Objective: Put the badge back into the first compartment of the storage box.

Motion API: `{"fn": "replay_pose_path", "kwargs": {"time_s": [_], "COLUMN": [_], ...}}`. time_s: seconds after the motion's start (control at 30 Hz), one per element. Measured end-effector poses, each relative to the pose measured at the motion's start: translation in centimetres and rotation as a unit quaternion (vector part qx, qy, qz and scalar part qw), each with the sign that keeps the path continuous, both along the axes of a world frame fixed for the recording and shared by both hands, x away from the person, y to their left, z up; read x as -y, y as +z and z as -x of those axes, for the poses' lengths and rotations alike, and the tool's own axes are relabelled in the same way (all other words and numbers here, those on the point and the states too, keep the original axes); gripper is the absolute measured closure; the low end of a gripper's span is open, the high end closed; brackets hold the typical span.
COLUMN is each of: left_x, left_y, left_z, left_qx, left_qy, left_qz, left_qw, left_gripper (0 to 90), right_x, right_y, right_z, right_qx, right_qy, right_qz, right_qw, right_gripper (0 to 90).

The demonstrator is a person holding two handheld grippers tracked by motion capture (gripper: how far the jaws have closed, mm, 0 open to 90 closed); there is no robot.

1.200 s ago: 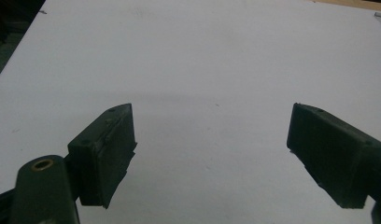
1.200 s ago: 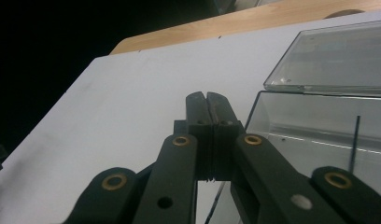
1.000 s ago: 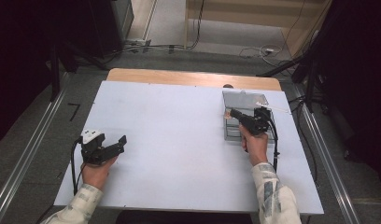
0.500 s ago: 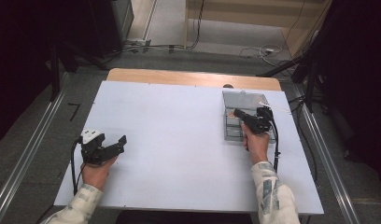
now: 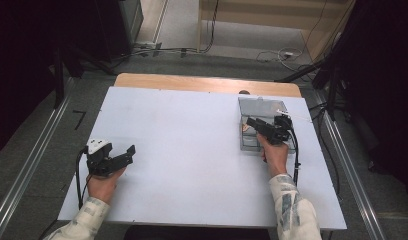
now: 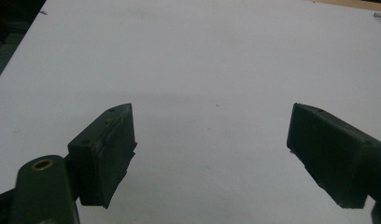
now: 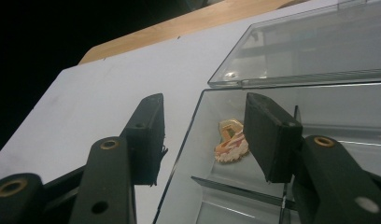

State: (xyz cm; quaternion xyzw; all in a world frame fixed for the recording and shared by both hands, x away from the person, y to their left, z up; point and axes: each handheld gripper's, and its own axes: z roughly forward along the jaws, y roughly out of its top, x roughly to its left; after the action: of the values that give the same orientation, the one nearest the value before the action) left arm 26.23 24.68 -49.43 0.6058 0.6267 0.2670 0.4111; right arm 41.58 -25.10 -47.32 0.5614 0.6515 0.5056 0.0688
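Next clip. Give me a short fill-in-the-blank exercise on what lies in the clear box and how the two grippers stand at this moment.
1. The small gold and pink ornament lies inside the clear plastic ____.
2. The right gripper, jaws just opening, has its jaws ____ with nothing pressed between them.
3. The left gripper hovers over the bare ____ table, jaws wide apart.
4. The lid of the box stands ____.

Missing words: box; open; white; open
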Motion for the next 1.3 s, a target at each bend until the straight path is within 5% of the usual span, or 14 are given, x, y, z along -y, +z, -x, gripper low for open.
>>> {"fn": "replay_pose_path", "kwargs": {"time_s": [0.2, 1.3], "left_x": [0.0, 0.1], "left_y": [0.0, 0.0], "left_z": [0.0, 0.0], "left_qx": [0.000, 0.000], "left_qy": [0.000, 0.000], "left_qz": [0.000, 0.000], "left_qw": [1.0000, 1.0000], "left_gripper": [15.7, 15.7], "right_x": [-0.4, -0.2], "right_y": [0.2, 0.7], "right_z": [0.3, 1.3], "right_qx": [0.002, 0.010], "right_qy": [0.003, 0.003], "right_qz": [0.008, 0.016], "right_qw": [1.0000, 0.9998], "right_gripper": [33.4, 23.7]}}
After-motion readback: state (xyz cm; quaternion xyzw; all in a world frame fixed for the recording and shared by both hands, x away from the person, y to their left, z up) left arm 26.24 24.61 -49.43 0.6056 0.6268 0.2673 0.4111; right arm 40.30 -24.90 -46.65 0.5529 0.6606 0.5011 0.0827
